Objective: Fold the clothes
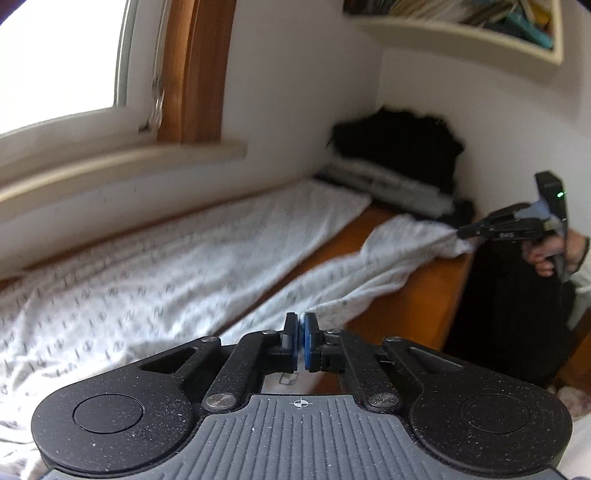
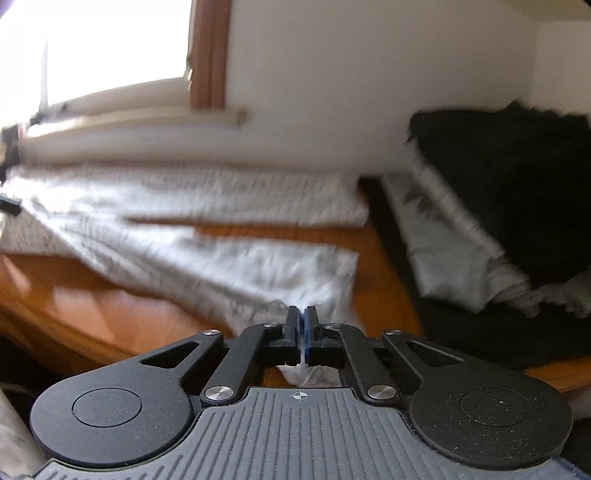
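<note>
Both tongs point(image 1: 300, 341) point(image 2: 303, 338) pinch the white printed garment point(image 1: 155, 280).

Garment point(image 1: 155, 266): white, small grey print. Table point(image 1: 399, 306): orange-brown wood. Pile at the table's far corner point(image 1: 399, 147): black, over a grey-and-white folded piece point(image 2: 454, 243). Gripper pad point(image 1: 307, 343): blue; arms black. Wall point(image 1: 295, 92): white. Window frame point(image 1: 195, 70): brown wood.

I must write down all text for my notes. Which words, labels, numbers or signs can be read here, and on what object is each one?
None can be read.
White cloth: small dark printed marks, too blurred to read.
Books on the shelf: spines too blurred.
Left gripper and right gripper: only a crosshair mark each, no words.
</note>
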`<action>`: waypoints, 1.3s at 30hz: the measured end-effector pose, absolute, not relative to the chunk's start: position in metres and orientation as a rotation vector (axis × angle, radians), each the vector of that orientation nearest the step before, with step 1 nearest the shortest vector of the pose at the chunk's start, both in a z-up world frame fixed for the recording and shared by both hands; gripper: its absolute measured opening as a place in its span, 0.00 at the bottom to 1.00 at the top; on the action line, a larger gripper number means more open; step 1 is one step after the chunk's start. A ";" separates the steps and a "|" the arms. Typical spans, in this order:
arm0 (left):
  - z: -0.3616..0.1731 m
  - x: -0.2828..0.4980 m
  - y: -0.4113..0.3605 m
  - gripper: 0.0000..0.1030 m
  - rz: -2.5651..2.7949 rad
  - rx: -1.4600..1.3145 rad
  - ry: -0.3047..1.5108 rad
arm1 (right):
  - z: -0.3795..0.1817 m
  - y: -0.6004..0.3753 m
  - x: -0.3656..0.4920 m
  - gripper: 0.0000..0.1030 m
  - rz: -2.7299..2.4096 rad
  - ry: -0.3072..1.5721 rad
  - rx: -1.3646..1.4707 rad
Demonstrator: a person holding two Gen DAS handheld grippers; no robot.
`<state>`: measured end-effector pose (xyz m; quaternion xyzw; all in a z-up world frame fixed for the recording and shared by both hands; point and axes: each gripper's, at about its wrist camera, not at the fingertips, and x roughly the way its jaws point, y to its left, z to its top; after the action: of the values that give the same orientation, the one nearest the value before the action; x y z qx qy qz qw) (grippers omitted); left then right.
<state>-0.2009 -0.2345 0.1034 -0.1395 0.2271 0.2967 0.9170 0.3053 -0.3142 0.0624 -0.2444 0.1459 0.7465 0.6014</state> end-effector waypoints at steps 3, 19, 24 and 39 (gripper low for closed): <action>0.124 -0.211 -0.239 0.03 0.597 -0.287 0.407 | 0.095 -0.319 0.313 0.02 1.730 0.292 -0.518; 0.115 -0.238 -0.172 0.38 0.857 -0.362 0.430 | 0.079 -0.183 0.266 0.44 1.646 0.333 -0.529; 0.109 -0.276 -0.193 0.38 0.904 -0.381 0.438 | 0.053 -0.195 0.238 0.45 1.711 0.330 -0.619; 0.100 -0.448 -0.274 0.58 1.265 -0.442 0.418 | 0.034 -0.207 0.226 0.49 1.742 0.354 -0.558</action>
<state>-0.4482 -0.2744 0.0999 -0.2034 0.1922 0.5818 0.7637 0.2261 -0.2072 0.0336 -0.2404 0.1525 0.7502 0.5967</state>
